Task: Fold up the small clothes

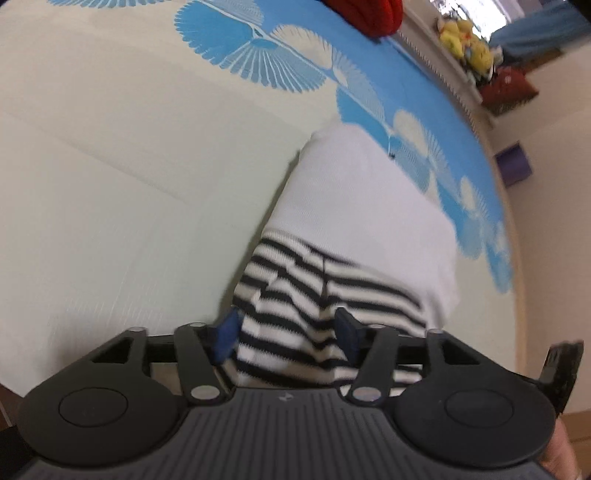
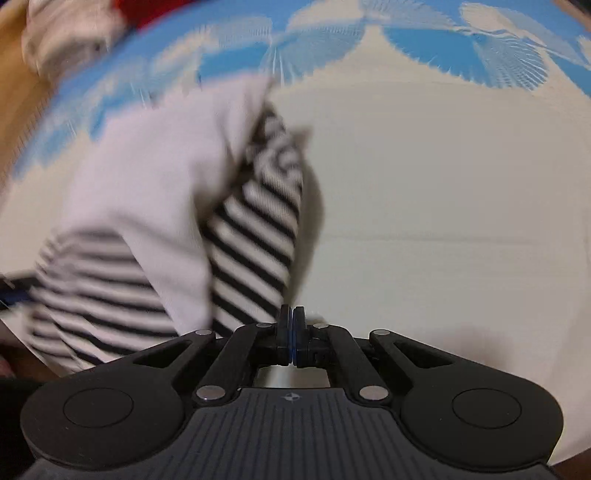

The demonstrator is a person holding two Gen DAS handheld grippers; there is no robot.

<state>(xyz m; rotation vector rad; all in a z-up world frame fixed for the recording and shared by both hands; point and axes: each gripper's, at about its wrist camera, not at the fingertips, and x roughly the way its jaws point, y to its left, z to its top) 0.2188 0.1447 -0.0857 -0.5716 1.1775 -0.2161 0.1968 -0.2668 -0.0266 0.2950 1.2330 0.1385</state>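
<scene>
A small garment, white with black-and-white striped parts (image 1: pixel 295 291), lies on a cream bedsheet with blue fan prints (image 1: pixel 110 166). My left gripper (image 1: pixel 286 332) is wide apart, with a bunched striped part of the garment between its fingers. In the right wrist view the garment (image 2: pixel 147 206) lies to the left, blurred by motion. My right gripper (image 2: pixel 292 332) is shut, its tips at the bottom end of a striped sleeve (image 2: pixel 258 240); I cannot tell if cloth is pinched.
A red object (image 1: pixel 369 14) sits at the far end of the bed. Yellow plush toys (image 1: pixel 465 40) and a red bag (image 1: pixel 509 85) stand on a ledge beyond the bed's right edge. A purple box (image 1: pixel 511 164) is on the floor.
</scene>
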